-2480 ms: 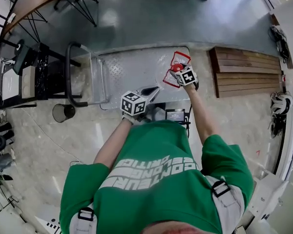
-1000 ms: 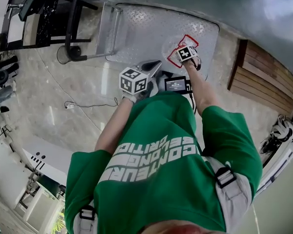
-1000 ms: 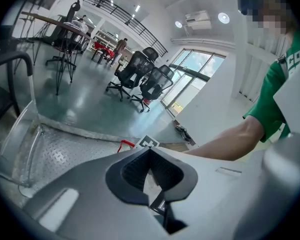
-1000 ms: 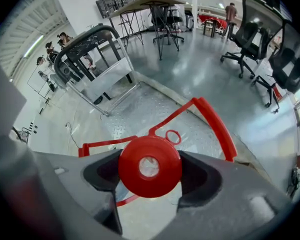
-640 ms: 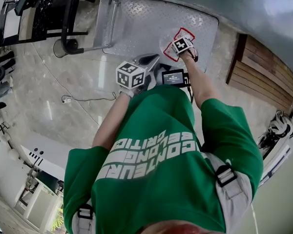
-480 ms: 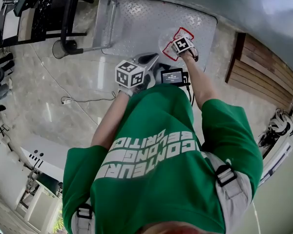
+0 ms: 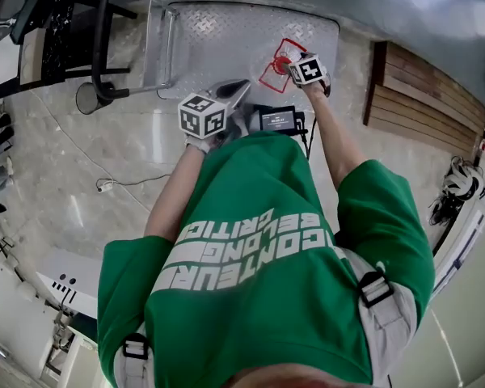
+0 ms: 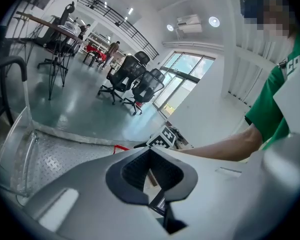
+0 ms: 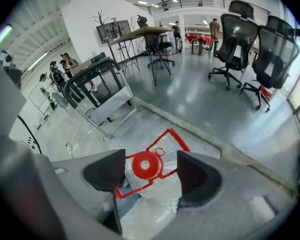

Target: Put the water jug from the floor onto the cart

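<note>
Red cap and red carrying frame mark the water jug (image 9: 145, 166), which I judge to be standing on the checker-plate deck of the cart (image 7: 214, 39), no longer on the floor. My right gripper (image 9: 151, 174) hangs over it with its jaws wide apart either side of the cap, touching nothing that I can see. My left gripper (image 8: 151, 159) is closed on nothing (it has no part here). The placing looks done; only pulling the right gripper clear is left.

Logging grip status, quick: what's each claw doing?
Left claw: closed, empty.
Right claw: open, over the water jug, not gripping it.
</note>
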A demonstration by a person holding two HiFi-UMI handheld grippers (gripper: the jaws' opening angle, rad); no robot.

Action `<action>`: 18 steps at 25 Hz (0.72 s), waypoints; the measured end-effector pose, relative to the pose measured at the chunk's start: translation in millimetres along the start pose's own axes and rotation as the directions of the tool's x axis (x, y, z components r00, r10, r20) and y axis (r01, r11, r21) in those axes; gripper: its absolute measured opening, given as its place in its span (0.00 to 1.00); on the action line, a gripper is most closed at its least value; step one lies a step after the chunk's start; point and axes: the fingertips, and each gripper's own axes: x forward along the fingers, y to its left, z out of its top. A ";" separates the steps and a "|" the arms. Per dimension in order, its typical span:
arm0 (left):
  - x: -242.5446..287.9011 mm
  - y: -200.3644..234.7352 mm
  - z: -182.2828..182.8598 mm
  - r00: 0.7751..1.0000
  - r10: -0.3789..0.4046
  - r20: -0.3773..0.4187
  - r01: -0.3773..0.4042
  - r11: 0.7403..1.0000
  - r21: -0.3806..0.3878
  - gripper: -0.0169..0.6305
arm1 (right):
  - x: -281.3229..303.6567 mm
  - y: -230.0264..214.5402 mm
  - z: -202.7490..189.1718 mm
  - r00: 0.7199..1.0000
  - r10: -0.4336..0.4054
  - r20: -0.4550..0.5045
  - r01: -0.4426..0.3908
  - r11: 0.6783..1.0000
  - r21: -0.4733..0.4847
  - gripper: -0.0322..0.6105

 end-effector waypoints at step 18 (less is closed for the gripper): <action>-46.8 -13.4 8.2 0.989 -0.132 0.061 0.128 0.990 0.064 0.05 | -134.1 53.6 61.1 0.944 -0.093 0.317 0.122 0.990 -0.072 0.04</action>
